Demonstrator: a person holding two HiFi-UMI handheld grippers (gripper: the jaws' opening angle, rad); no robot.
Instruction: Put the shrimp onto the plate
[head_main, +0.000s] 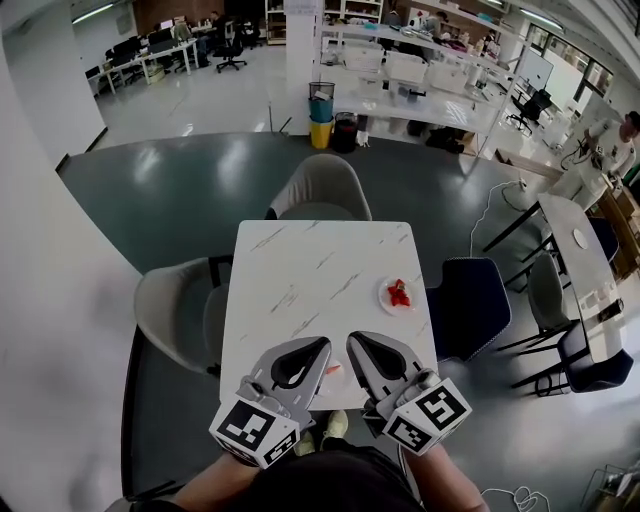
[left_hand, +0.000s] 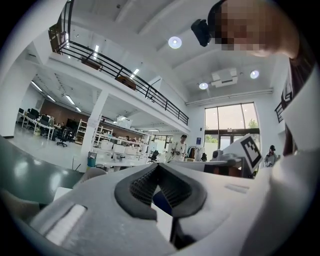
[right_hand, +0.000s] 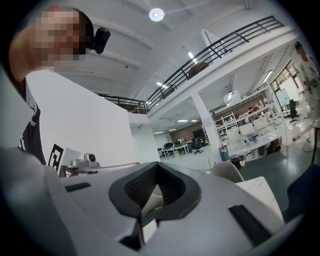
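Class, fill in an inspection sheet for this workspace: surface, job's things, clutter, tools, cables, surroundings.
Surface: white marble-look table.
Job's things: red shrimp lying on a small white plate near the table's right edge.
Clutter: small pinkish thing at the near edge, too blurred to name.
Tools: left tool and right tool are both shut and empty, over the near edge.
Cables: white cable on the floor right of the table.
Surroundings: grey chair, pale chair and dark blue chair around the table; open office beyond.
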